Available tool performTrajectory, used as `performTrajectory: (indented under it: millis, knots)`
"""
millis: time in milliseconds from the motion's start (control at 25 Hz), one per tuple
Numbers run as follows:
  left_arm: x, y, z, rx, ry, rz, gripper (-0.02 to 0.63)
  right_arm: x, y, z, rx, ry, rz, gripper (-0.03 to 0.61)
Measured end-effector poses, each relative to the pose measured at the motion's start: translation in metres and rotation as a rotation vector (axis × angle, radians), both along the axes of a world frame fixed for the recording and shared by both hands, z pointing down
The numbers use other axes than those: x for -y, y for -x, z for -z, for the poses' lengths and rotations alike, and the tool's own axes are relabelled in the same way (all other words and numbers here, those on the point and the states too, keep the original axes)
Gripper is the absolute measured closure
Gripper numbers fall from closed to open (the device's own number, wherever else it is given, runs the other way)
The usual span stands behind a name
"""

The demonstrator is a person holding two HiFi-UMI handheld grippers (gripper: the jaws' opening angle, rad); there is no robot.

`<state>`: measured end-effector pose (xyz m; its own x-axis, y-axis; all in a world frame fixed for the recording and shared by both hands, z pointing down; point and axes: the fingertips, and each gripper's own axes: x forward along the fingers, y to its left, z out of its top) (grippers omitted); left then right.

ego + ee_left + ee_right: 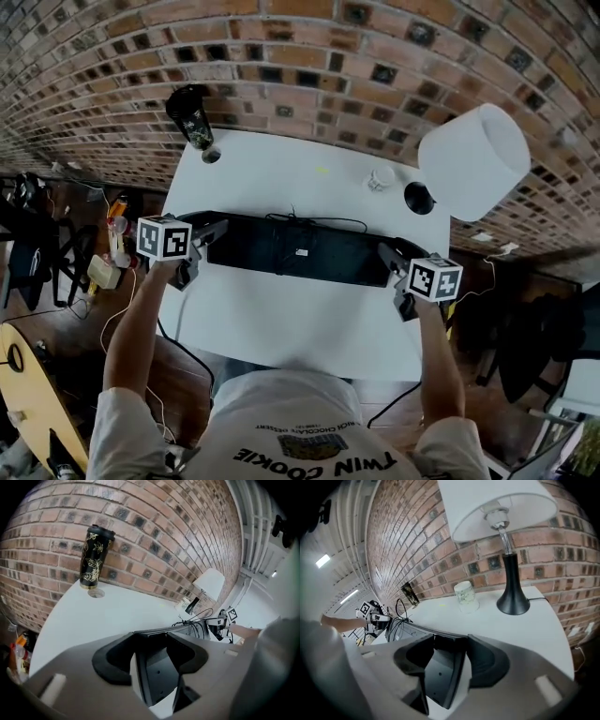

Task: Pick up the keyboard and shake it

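Note:
A long black keyboard (291, 248) hangs across the white table (281, 323) with its underside and a small label turned up toward me. My left gripper (208, 234) is shut on its left end, and my right gripper (392, 258) is shut on its right end. In the left gripper view the keyboard's end (157, 667) stands tilted on edge between the pads of the left gripper (152, 656). The right gripper view shows the other end (440, 677) held the same way in the right gripper (447, 660). A black cable (319, 220) loops behind the keyboard.
A black tumbler with gold flowers (190, 114) and a small round lid (211, 155) stand at the table's far left corner. A white-shaded lamp (473, 159) with a black base (418, 197) and a small white cup (381, 178) are far right. A brick wall runs behind.

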<state>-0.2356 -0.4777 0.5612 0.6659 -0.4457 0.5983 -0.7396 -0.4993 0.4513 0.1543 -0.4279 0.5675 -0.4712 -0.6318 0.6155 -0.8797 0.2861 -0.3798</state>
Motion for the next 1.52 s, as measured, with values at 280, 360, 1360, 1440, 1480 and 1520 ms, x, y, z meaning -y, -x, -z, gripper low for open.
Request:
performTrajectory:
  millis: [280, 360, 1360, 1440, 1480, 1520]
  knots:
    - [-0.023, 0.003, 0.025, 0.056, -0.13, 0.061, 0.387, -0.015, 0.001, 0.024, -0.054, -0.116, 0.025, 0.356]
    - [-0.029, 0.004, 0.032, 0.071, -0.168, 0.073, 0.387, -0.02, 0.001, 0.029, -0.068, -0.151, 0.031, 0.356]
    - [-0.124, 0.012, 0.065, 0.286, -0.416, -0.086, 0.394, -0.116, 0.011, 0.064, -0.4, -0.317, 0.117, 0.356]
    - [-0.13, 0.012, 0.064, 0.319, -0.423, -0.097, 0.394, -0.121, 0.012, 0.062, -0.467, -0.329, 0.13, 0.356]
    - [-0.134, 0.012, 0.064, 0.334, -0.428, -0.101, 0.394, -0.124, 0.012, 0.061, -0.505, -0.338, 0.136, 0.356]
    - [-0.137, 0.012, 0.064, 0.347, -0.433, -0.104, 0.394, -0.126, 0.012, 0.06, -0.539, -0.347, 0.142, 0.356]
